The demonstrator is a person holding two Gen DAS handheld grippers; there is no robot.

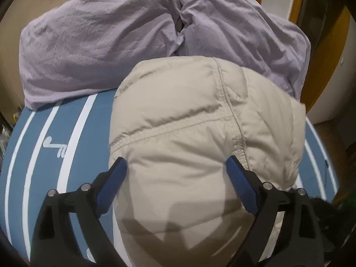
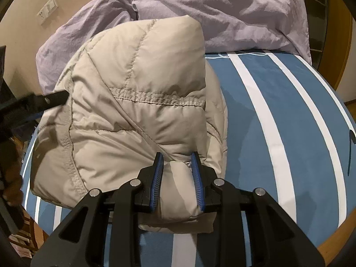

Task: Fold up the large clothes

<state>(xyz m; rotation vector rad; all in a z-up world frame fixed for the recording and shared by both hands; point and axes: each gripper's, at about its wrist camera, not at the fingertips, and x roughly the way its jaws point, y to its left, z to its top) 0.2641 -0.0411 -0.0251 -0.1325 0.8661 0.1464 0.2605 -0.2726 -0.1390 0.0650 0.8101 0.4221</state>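
Note:
A beige quilted down jacket [image 1: 195,120] lies folded into a puffy bundle on the blue bed cover with white stripes [image 1: 51,146]. My left gripper [image 1: 174,161] stands open wide over the bundle's near end, which bulges up between the blue pads without being squeezed. In the right wrist view the same jacket [image 2: 133,84] fills the middle. My right gripper [image 2: 176,158] is shut on a thick fold at the jacket's near right corner. One black finger of the left gripper [image 2: 55,99] shows at the jacket's left side.
A crumpled lilac duvet [image 1: 100,44] is piled at the head of the bed behind the jacket, also seen as lilac bedding [image 2: 222,11]. The striped cover [image 2: 278,111] stretches right of the jacket. A wall with switches [image 2: 47,10] is at the back left and a wooden floor below the bed's edge.

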